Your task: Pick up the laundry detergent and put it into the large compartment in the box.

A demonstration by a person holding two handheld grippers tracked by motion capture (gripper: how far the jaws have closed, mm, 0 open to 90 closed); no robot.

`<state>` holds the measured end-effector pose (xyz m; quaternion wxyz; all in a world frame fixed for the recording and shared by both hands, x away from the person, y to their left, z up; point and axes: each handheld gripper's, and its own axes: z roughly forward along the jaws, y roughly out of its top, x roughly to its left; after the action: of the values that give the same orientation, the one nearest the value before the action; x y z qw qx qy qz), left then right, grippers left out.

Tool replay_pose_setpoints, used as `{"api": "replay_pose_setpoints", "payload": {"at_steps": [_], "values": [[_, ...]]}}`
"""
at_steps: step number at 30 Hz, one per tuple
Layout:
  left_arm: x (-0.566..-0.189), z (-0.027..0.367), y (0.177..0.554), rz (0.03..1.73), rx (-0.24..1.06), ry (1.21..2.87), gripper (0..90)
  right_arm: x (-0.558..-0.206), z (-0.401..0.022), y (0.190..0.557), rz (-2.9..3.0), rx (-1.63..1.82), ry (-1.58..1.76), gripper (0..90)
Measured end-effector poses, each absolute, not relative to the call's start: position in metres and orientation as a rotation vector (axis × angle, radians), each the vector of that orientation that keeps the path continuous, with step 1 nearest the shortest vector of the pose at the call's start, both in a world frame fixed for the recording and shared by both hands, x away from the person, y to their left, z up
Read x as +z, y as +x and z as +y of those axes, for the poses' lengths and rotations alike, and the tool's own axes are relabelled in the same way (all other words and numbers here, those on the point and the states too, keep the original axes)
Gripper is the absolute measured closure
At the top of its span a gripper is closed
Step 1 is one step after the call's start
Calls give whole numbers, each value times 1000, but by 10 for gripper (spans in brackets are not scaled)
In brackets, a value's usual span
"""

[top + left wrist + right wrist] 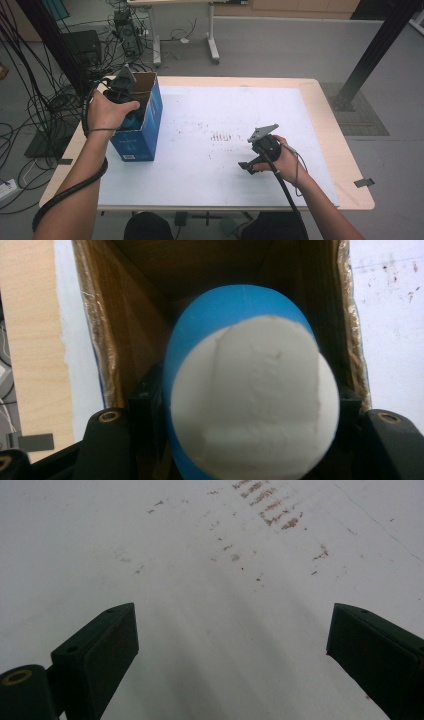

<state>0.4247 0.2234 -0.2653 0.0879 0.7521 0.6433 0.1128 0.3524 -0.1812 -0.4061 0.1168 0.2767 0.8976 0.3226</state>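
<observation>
An egg-shaped blue and white ball (250, 400) sits close to the camera in the left gripper view, and my left gripper (131, 111) is shut on it. One black finger (146, 407) shows at the ball's left side. The gripper points down into the open top of a blue cardboard box (142, 135), whose brown inner walls (125, 315) surround the ball. My right gripper (248, 167) lies low over the white sheet (210, 110) at the table's front right. It is open, and nothing is between its pads (107, 645).
The box stands at the table's left edge. Brown smudges (220, 136) mark the middle of the sheet. The bare wooden table rim (327, 125) runs along the right. Cables (30, 100) crowd the floor at the left, and a black post (375, 50) rises at the far right.
</observation>
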Motion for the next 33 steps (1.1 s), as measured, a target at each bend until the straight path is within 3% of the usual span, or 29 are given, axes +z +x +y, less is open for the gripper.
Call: {"api": "replay_pose_setpoints", "payload": {"at_steps": [33], "values": [[-272, 227, 428, 1934, 330, 2221, 376, -408, -183, 353, 2634, 930, 815, 61]]}}
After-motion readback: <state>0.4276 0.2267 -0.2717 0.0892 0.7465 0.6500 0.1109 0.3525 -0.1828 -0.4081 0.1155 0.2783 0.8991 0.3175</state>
